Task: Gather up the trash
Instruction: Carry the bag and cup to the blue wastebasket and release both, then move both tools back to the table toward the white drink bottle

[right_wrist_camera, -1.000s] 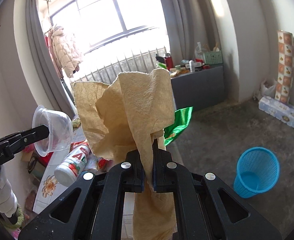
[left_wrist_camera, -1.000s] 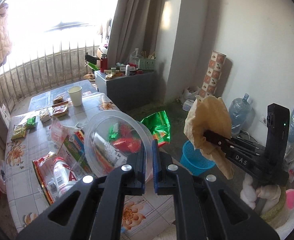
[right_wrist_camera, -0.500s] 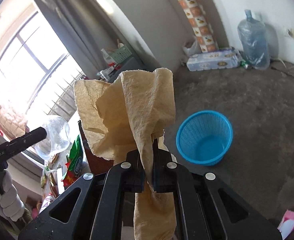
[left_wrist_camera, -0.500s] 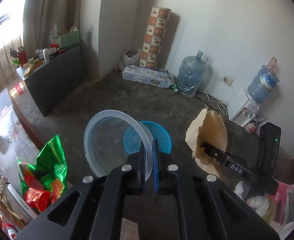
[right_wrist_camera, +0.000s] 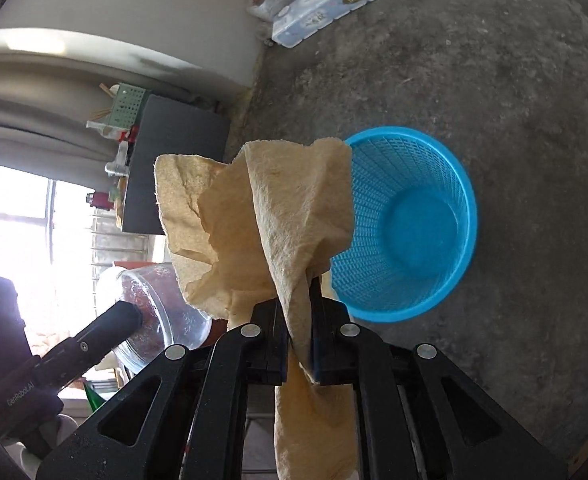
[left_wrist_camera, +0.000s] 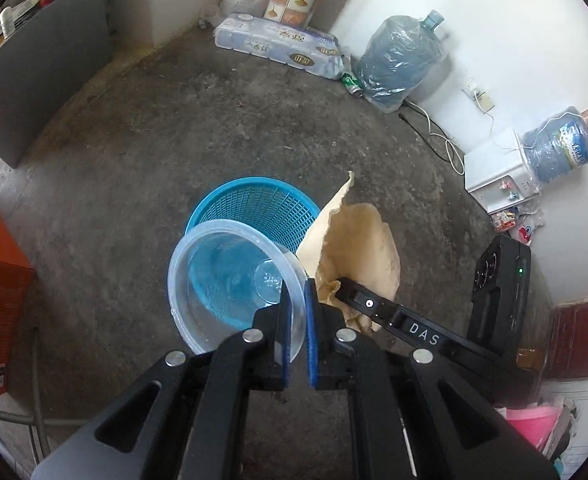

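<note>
Clear plastic container (left_wrist_camera: 229, 280): glossy, smooth, see-through. Tan paper towel (right_wrist_camera: 261, 220): matt, crinkled, soft-textured. Blue plastic mesh basket (right_wrist_camera: 434, 184): smooth rim; concrete floor (left_wrist_camera: 173, 128): rough, dull grey.

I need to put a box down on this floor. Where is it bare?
Bare concrete floor between the blue basket, grey cabinet and tissue pack. Crowded along the wall: water jug, cables, dispenser.

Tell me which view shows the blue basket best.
The right wrist view: the blue basket lies open to the camera, with rim, mesh wall and bare bottom visible; only its left edge hides behind the brown paper. In the left wrist view, the clear plastic container and the paper cover much of the basket.
</note>
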`<state>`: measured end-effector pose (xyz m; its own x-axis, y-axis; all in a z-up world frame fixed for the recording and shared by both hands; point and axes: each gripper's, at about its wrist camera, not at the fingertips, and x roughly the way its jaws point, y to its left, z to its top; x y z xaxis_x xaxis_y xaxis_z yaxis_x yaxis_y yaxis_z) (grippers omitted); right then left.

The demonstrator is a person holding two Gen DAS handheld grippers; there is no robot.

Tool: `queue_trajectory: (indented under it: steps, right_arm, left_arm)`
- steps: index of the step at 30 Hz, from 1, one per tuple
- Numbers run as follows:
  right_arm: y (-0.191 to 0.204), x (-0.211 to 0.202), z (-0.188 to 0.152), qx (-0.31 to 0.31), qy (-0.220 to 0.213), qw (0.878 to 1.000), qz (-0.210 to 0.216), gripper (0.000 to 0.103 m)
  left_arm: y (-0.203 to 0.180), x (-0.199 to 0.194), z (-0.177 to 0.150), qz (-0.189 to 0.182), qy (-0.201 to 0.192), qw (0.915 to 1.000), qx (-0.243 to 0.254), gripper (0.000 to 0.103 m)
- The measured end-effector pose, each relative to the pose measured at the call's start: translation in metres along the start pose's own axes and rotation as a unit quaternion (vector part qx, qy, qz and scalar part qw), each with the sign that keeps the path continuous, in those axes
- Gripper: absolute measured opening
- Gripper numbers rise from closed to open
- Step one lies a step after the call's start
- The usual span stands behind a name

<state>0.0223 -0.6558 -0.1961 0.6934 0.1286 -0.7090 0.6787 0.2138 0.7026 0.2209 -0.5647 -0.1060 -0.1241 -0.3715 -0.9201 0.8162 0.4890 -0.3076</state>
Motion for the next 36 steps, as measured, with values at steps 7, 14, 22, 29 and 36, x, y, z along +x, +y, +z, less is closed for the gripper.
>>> queue_trajectory:
  steps: [7,14,22,29,36]
  right_arm:
    - [-0.043,0.031,0.029,0.058,-0.031,0.998,0.023,0.049]
    - [-0.04,0.037,0.036,0.019,-0.018,1.0,-0.013,0.05]
    - [-0.028,0.009,0.035,-0.021,-0.039,0.999,0.012,0.05]
    - [0.01,-0.053,-0.003,-0.13,-0.086,0.987,0.026,0.05]
    - [0.069,-0.096,-0.077,-0.276,-0.135,0.952,-0.001,0.072]
  left_arm:
    - [0.006,0.023,0.027,0.061,-0.031,0.9975,-0.02,0.06]
    - [0.005,-0.014,0.02,0.043,-0.069,0.9964,-0.024,0.06]
    - [-0.008,-0.134,-0.02,0.027,-0.149,0.9878,0.037,0.06]
    - [0.027,-0.274,-0.112,0.048,-0.239,0.9692,0.038,0.06]
    - [0.101,-0.393,-0.255,0.158,-0.309,0.9355,-0.066,0.06]
